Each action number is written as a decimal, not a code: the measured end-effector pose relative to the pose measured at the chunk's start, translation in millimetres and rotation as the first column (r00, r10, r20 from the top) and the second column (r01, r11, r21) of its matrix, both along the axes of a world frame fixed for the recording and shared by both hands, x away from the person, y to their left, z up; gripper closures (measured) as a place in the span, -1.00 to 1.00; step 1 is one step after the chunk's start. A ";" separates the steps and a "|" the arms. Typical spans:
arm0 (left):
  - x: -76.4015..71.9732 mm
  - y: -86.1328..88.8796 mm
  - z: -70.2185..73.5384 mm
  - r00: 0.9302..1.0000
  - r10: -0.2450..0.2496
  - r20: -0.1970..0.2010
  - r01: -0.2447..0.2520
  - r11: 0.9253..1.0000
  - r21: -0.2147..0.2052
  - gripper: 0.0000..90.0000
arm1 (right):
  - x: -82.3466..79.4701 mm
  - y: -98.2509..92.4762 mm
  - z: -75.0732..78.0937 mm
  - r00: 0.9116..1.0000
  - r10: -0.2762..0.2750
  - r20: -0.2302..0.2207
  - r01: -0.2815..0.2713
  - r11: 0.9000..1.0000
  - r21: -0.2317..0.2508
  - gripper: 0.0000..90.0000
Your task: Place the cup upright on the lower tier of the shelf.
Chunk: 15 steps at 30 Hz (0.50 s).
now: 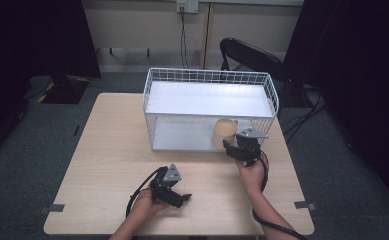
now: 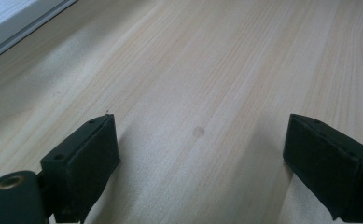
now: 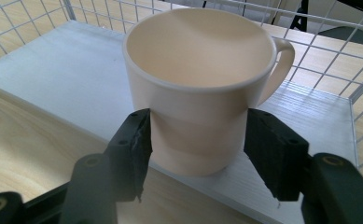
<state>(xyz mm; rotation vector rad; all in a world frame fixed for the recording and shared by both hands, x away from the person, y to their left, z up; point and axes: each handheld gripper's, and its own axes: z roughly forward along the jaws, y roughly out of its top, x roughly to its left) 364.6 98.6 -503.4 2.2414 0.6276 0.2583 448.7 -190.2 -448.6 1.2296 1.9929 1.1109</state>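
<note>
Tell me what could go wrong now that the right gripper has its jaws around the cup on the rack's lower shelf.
1. The cup stands near the front edge of the lower shelf; a nudge could tip it onto the table.
2. The right gripper grips low, so the cup may tilt when lifted.
3. Lifting risks striking the upper shelf of the wire rack.

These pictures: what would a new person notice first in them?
First the cream mug, upright at the front right edge of the lower shelf in the white wire rack, with the right gripper closed around its body. Then the left gripper, open and holding nothing, above the wooden table.
</note>
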 end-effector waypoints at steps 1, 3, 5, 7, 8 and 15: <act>0.0 0.0 0.0 1.000 0.000 0.000 0.000 1.000 0.000 -0.78 | 0.0 0.0 0.0 1.000 0.000 0.000 0.000 1.000 0.000 -0.07; 0.0 0.0 0.0 1.000 0.000 0.000 0.000 1.000 0.000 -0.78 | 0.8 1.1 0.2 1.000 -0.003 -0.002 0.003 1.000 -0.004 -0.03; 0.0 0.0 0.0 1.000 0.000 0.000 0.000 1.000 0.000 -0.78 | 2.2 2.3 -0.3 1.000 -0.005 -0.006 0.005 1.000 -0.011 -0.01; 0.0 0.0 0.0 1.000 0.000 0.000 0.000 1.000 -0.001 -0.78 | 2.8 3.8 -0.9 1.000 -0.011 -0.002 0.011 1.000 -0.013 0.01; 0.0 0.0 0.0 1.000 0.000 0.000 0.000 1.000 0.000 -0.78 | 2.9 4.2 -1.1 1.000 -0.011 0.000 0.011 1.000 -0.012 0.02; 0.0 0.0 0.0 1.000 0.000 0.000 0.000 1.000 0.000 -0.78 | 6.1 5.9 0.9 1.000 -0.017 -0.005 0.017 1.000 -0.011 0.19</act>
